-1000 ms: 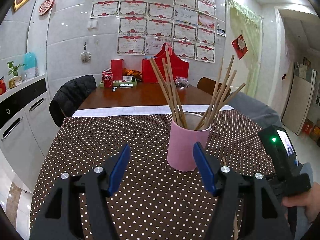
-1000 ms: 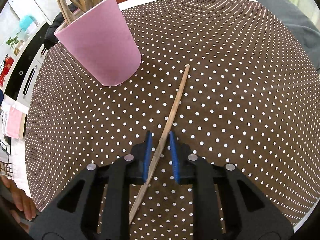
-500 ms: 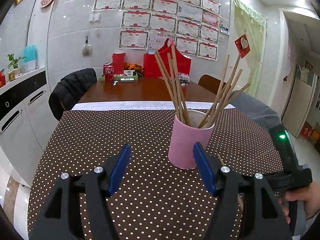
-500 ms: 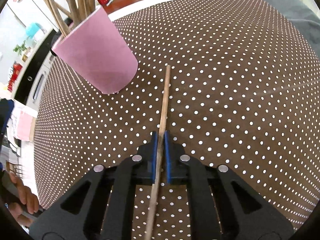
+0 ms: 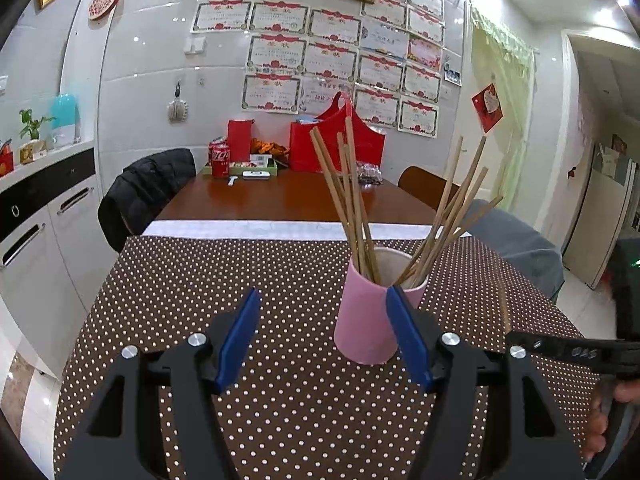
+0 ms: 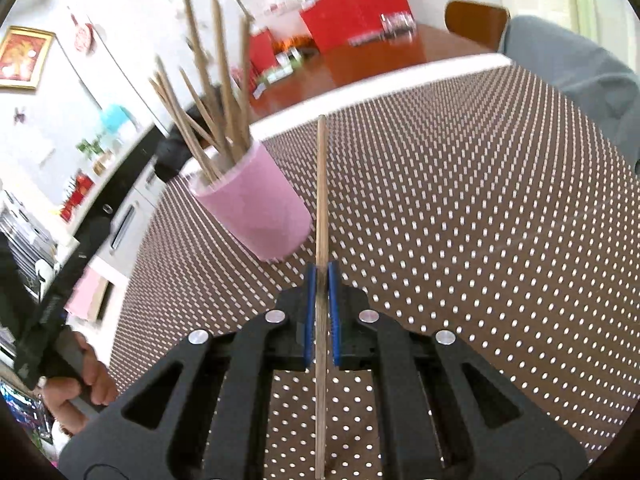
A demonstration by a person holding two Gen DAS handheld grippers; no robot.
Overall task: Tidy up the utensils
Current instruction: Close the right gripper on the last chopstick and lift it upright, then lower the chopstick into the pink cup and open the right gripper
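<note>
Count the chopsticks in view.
8. Seven stand in the cup, roughly three leaning left and four right; one chopstick is clamped in the right gripper. Overlaps may hide more.

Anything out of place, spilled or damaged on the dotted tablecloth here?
Nothing stands out. The pink cup stands upright with its chopsticks fanned inside. The right gripper is shut on a single chopstick; the left gripper is open and holds nothing.

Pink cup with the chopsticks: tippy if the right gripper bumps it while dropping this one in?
Probably somewhat. The pink cup is tall, and its chopsticks lean far past the rim, so it looks top-heavy. The open left gripper stands just before it, not touching.
</note>
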